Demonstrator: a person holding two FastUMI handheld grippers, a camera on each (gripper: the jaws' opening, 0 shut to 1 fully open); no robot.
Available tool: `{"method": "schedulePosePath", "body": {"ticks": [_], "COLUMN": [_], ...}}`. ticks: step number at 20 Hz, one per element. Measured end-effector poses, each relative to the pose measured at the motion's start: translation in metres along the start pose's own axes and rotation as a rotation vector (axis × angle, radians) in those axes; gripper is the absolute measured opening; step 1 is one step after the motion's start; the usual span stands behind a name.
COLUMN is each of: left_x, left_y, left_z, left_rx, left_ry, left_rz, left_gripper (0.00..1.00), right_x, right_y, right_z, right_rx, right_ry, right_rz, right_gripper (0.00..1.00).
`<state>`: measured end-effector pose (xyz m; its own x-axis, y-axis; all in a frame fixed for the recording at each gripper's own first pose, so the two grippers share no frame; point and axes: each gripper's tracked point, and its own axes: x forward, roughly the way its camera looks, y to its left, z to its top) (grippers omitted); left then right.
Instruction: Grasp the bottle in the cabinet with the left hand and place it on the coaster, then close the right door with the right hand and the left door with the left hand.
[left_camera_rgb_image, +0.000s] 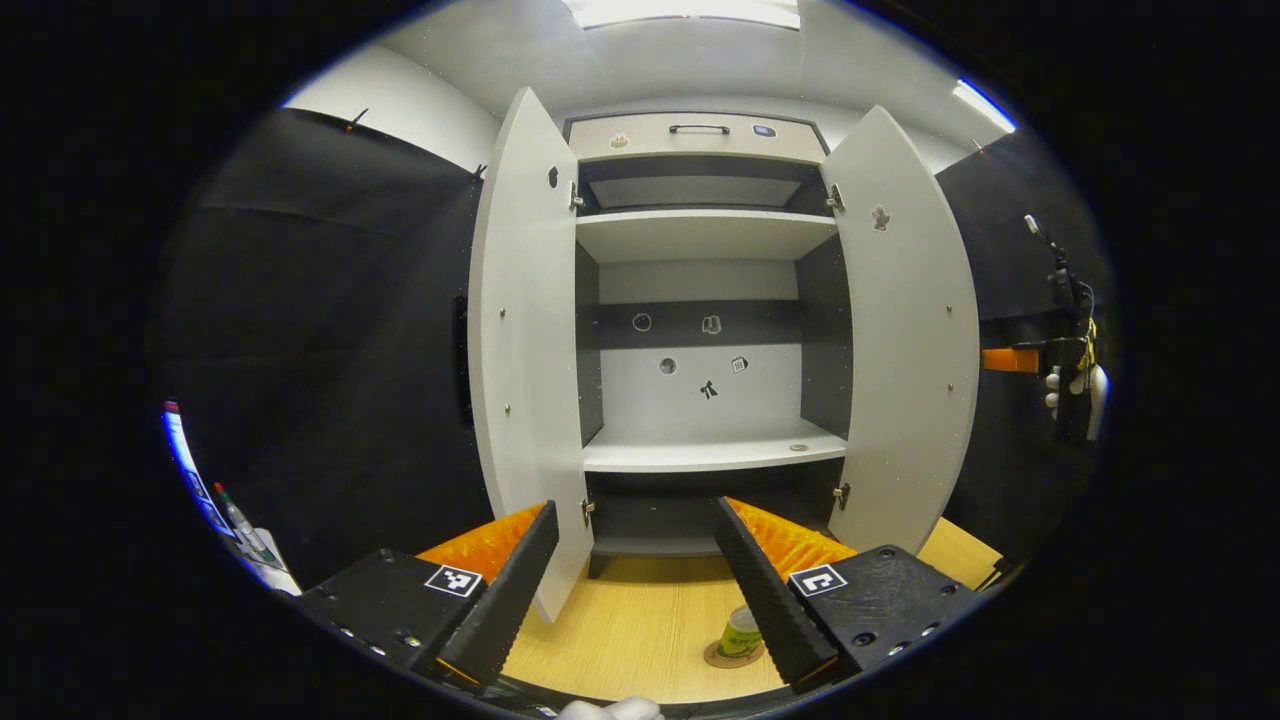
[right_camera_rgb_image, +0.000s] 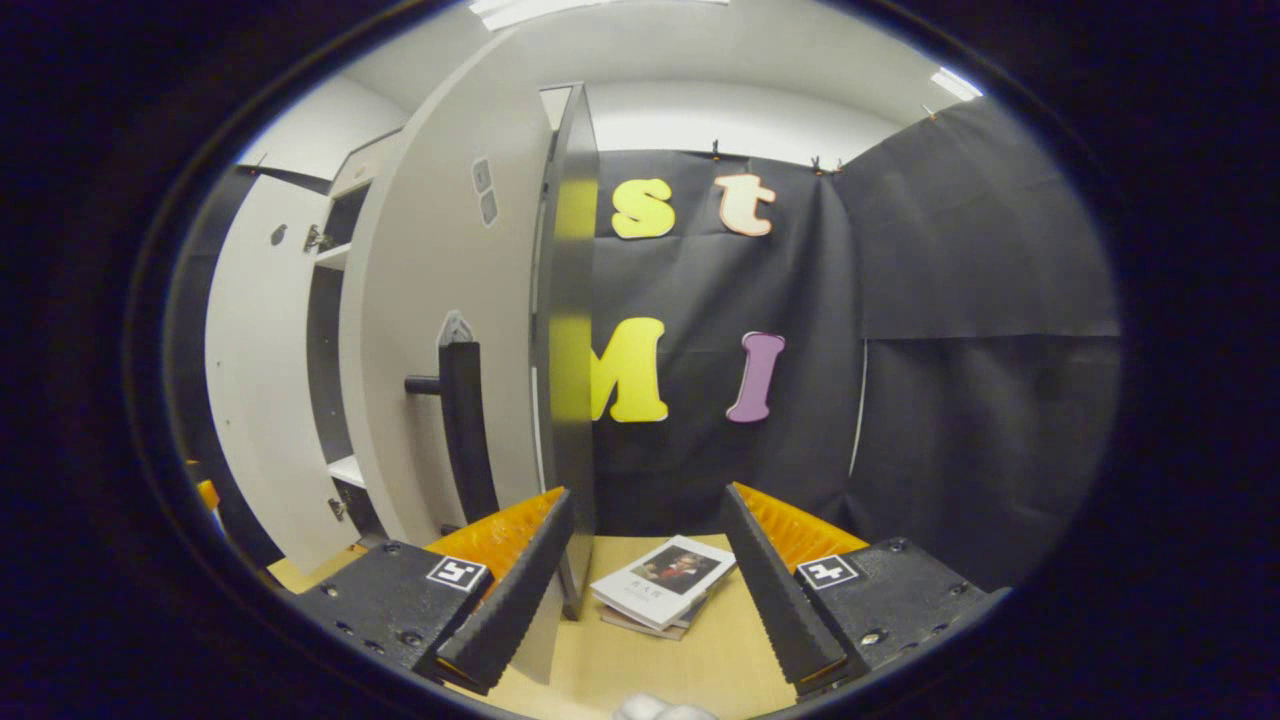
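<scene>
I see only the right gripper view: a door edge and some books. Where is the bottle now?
Observer: In the left gripper view, the bottle stands on the coaster, on the table in front of the cabinet.
Operator: Does the left claw hold it?
Observer: No. The left claw is open, and the bottle sits low beside one finger, not between the two.
Operator: Is the top drawer out?
Observer: The drawer looks shut.
</scene>
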<state>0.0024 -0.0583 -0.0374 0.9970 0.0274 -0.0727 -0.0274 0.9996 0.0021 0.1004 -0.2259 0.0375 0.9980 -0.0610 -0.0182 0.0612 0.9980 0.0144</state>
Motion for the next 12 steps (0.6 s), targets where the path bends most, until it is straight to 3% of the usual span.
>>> {"method": "schedulePosePath", "body": {"ticks": [3, 5, 9, 12], "left_x": [-0.009, -0.017, -0.026, -0.029], "left_y": [-0.006, -0.009, -0.01, -0.01], "left_z": [0.0, -0.001, 0.0, -0.001], "left_rx": [-0.027, -0.033, -0.034, -0.049], "left_ry": [0.01, 0.014, 0.024, 0.024], "left_rz": [0.071, 0.114, 0.177, 0.196], "left_gripper": [0.96, 0.96, 0.96, 0.92], "right_x": [0.017, 0.024, 0.028, 0.028], "right_y": [0.02, 0.022, 0.028, 0.034], "right_z": [0.001, 0.004, 0.003, 0.005], "right_rx": [-0.005, -0.022, -0.009, -0.032], "right_ry": [0.009, 0.002, 0.03, 0.036], "right_rz": [0.12, 0.159, 0.231, 0.239], "right_gripper": [0.98, 0.94, 0.96, 0.93]}}
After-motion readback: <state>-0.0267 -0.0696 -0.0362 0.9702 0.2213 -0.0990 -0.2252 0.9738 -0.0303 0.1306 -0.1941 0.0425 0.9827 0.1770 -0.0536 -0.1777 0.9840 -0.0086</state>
